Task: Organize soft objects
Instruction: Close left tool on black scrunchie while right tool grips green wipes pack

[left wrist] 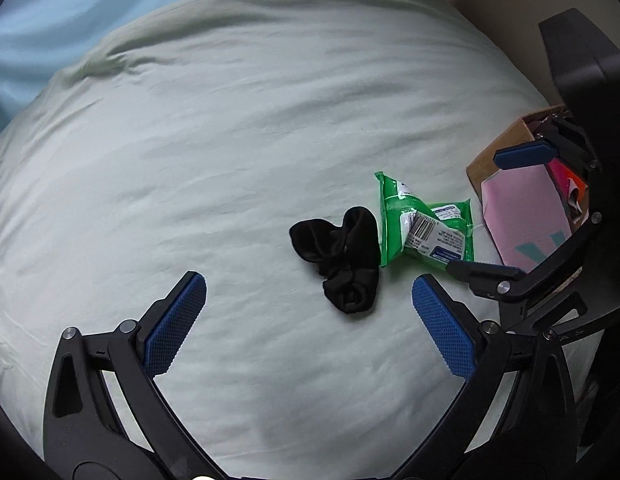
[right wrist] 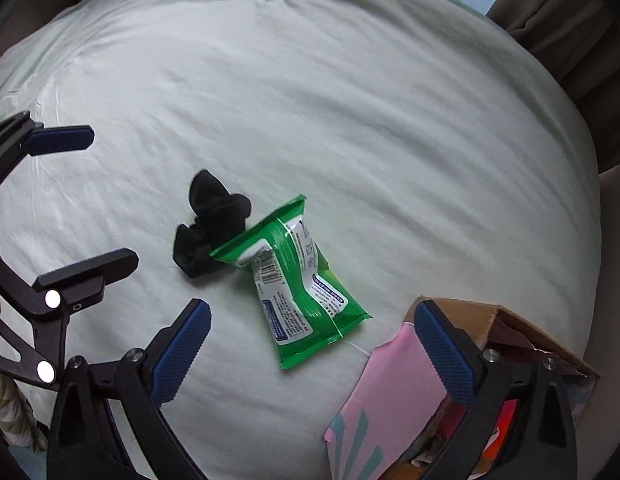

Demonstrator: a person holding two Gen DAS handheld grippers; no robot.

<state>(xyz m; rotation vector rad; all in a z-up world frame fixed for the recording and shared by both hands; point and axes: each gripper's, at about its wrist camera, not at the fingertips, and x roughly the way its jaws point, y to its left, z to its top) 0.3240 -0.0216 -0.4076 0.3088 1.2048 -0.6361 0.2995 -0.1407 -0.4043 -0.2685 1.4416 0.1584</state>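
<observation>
I see both my left gripper (left wrist: 309,292) and right gripper (right wrist: 312,320) spread wide, empty, above the pale green bedsheet (left wrist: 230,140); a crumpled black fabric sock (left wrist: 340,258) touches the glossy green plastic wipes pack (left wrist: 426,224) near the brown cardboard box (left wrist: 498,148) at the bed's edge.

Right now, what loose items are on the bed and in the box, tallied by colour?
Black: 1, the bundled sock on the bedsheet.
Green: 1, the wipes packet, its edge touching the sock.
Pink: 1, the pink package sticking out of the cardboard box.
Other box contents are too hidden to count.
Total: 3.
</observation>
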